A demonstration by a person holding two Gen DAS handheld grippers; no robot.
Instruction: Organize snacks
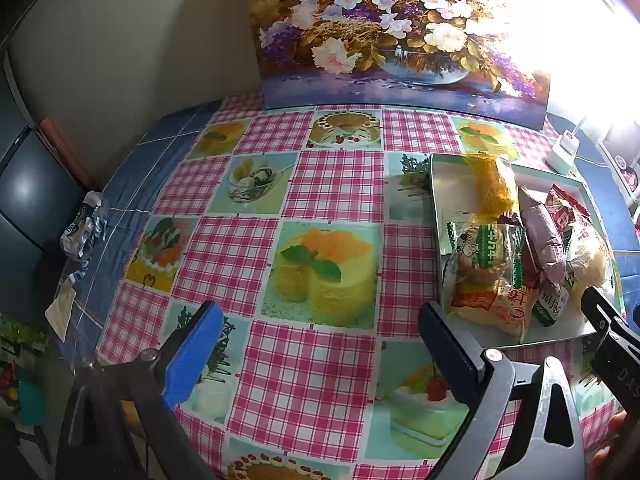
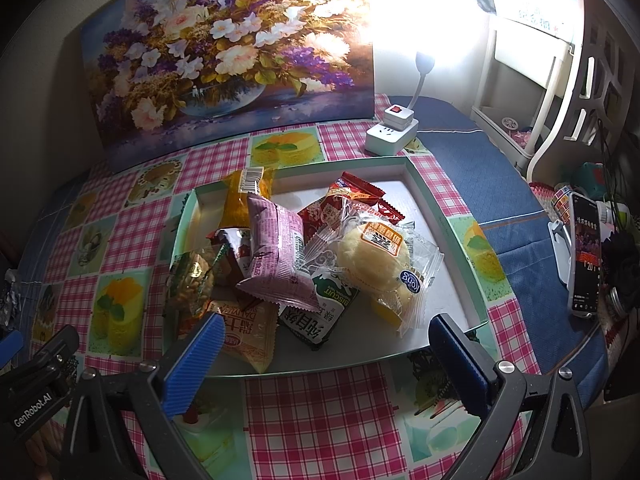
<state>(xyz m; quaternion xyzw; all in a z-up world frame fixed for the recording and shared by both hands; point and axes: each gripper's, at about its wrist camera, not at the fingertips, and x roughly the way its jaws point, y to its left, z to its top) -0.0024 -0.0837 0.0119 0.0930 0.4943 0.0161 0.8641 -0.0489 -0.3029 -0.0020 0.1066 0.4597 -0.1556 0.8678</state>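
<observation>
Shallow tray point(image 2: 448, 216) holds piled snack packets point(image 2: 276, 256), maybe eight; both grippers' fingers spread, empty.

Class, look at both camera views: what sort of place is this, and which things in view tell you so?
Most likely a room in a home, at a dining or side table. Clues: the cake-print checked tablecloth, a flower painting leaning against the wall, and a shallow tray of wrapped snacks beside a white power strip.

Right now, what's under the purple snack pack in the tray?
The purple snack pack rests on a green biscuit packet and an orange packet; whatever lies beneath its middle is covered.
</observation>
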